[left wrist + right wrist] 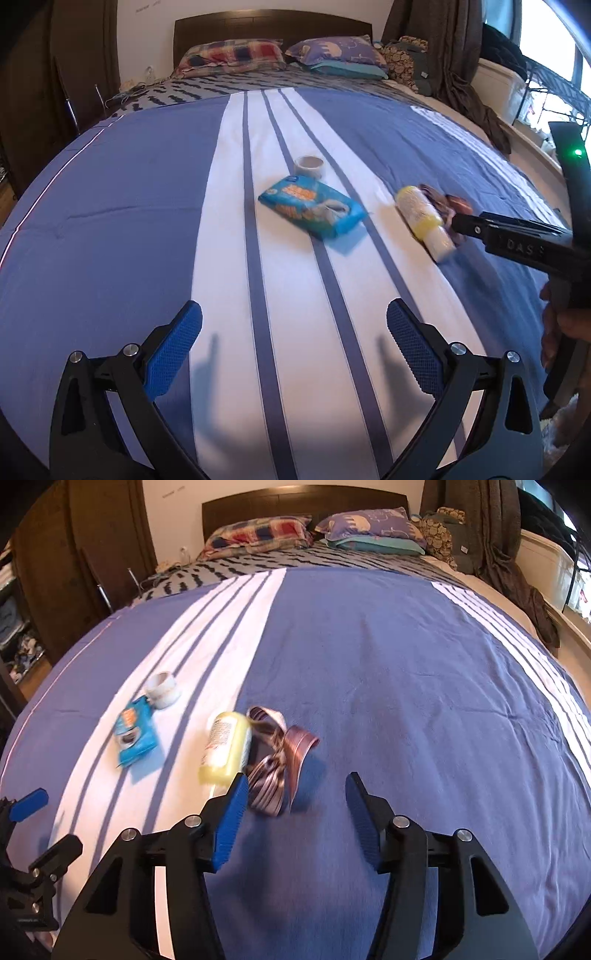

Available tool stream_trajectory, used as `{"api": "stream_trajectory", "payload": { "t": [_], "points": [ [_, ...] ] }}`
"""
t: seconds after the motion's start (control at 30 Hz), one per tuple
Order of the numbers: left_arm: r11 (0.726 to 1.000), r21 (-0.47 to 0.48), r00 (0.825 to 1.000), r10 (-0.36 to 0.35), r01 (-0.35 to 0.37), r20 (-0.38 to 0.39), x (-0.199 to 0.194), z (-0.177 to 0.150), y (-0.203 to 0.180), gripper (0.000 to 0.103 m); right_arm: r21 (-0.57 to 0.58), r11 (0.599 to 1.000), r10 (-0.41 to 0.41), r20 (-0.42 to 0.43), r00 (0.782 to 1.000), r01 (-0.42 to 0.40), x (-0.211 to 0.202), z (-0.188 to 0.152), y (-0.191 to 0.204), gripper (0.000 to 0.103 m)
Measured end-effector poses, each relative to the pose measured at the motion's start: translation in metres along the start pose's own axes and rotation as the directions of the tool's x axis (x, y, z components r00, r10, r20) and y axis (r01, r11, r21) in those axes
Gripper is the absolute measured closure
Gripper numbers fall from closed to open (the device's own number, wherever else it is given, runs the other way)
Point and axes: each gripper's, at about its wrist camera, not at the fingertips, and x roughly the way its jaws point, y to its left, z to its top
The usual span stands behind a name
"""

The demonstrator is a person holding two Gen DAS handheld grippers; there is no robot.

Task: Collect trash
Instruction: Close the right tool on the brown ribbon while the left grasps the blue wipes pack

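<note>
On the blue and white striped bedspread lie a blue snack packet (313,209) (133,734), a roll of tape (309,166) (162,689), a yellow and white bottle (424,220) (226,748) and a crumpled brown striped wrapper (277,764) (451,206). My left gripper (293,347) is open and empty, well short of the packet. My right gripper (295,805) is open and empty, just in front of the wrapper, its left finger close to the bottle. It shows from the side in the left wrist view (458,223).
Pillows (280,55) and a dark headboard (273,26) are at the far end. A dark curtain (454,55) and shelving by a window stand on the right. A wardrobe (85,554) is on the left.
</note>
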Motion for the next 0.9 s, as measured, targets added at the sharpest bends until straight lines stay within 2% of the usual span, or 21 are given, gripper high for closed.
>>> {"api": "stream_trajectory", "payload": {
  "t": [0.07, 0.13, 0.3, 0.33, 0.5, 0.73, 0.8, 0.9],
  "points": [
    [1.0, -0.003, 1.0, 0.001, -0.001, -0.019, 0.015, 0.009, 0.002, 0.008, 0.005, 1.0, 0.002, -0.016, 1.0, -0.002, 0.008, 0.002, -0.001, 0.049],
    [1.0, -0.006, 1.0, 0.005, -0.005, -0.03, 0.026, 0.015, 0.003, 0.008, 0.006, 1.0, 0.01, -0.026, 1.0, -0.009, 0.015, 0.003, -0.001, 0.058],
    [0.999, -0.017, 0.998, -0.047, 0.046, -0.052, 0.05, 0.033, 0.004, 0.008, -0.014, 0.999, 0.037, -0.029, 0.999, -0.037, 0.023, 0.002, 0.002, 0.084],
    [0.998, -0.024, 0.997, -0.051, 0.05, -0.052, 0.052, 0.036, 0.004, 0.008, -0.016, 0.999, 0.045, -0.028, 0.999, -0.045, 0.024, 0.003, 0.003, 0.085],
    [0.997, -0.026, 0.997, -0.071, 0.071, -0.016, 0.06, 0.063, -0.009, 0.008, -0.019, 0.998, 0.051, -0.025, 0.998, -0.052, 0.029, 0.004, 0.003, 0.086],
    [0.999, -0.05, 0.998, 0.017, -0.02, -0.054, 0.091, 0.085, -0.011, 0.008, -0.003, 0.997, 0.081, -0.017, 0.997, -0.081, 0.028, 0.005, -0.002, 0.086],
    [0.998, -0.058, 0.997, 0.02, -0.024, -0.076, 0.097, 0.084, -0.009, 0.009, -0.006, 0.997, 0.079, -0.013, 0.997, -0.08, 0.028, 0.004, -0.001, 0.086],
    [0.997, -0.058, 0.994, 0.038, -0.044, -0.101, 0.103, 0.078, -0.002, 0.022, -0.004, 0.997, 0.083, -0.009, 0.997, -0.083, 0.027, 0.004, -0.002, 0.086]
  ]
}}
